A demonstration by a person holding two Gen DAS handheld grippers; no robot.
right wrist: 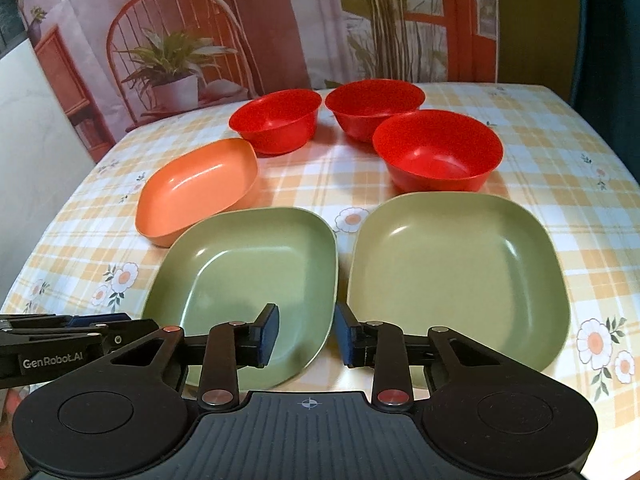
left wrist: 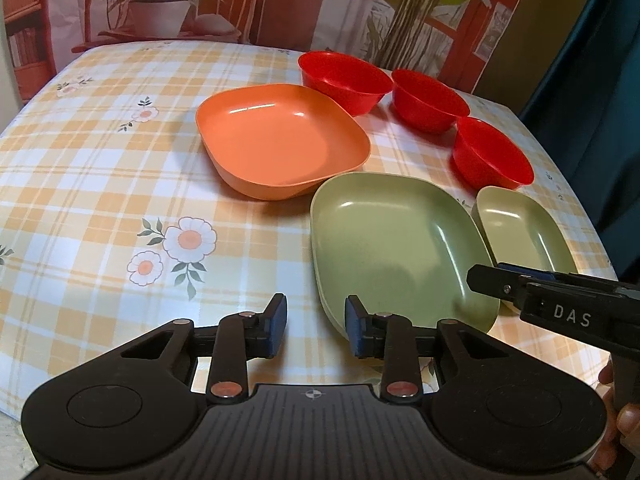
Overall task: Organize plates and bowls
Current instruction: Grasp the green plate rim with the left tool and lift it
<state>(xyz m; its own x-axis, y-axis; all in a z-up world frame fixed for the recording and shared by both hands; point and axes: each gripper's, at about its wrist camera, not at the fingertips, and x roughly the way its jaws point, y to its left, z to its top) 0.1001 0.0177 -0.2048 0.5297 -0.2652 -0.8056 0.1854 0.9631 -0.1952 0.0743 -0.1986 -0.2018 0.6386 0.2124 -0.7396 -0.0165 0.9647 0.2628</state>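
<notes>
Three red bowls (right wrist: 280, 120) (right wrist: 374, 108) (right wrist: 438, 150) stand in a row at the back of the table. An orange square plate (left wrist: 280, 140) (right wrist: 200, 188) lies left of them. Two green square plates lie in front: the left one (right wrist: 248, 276) (left wrist: 396, 240) and the right one (right wrist: 456, 264) (left wrist: 520, 228). My left gripper (left wrist: 316, 326) is open and empty, above the left green plate's near left rim. My right gripper (right wrist: 306, 334) is open and empty, above the gap between the two green plates. Each gripper shows at the edge of the other's view.
The table has a yellow checked cloth with flowers (left wrist: 100, 160). A printed backdrop with a chair and plants (right wrist: 180, 60) hangs behind it. A dark curtain (left wrist: 600, 100) is at the right. The table's right edge lies just past the right green plate.
</notes>
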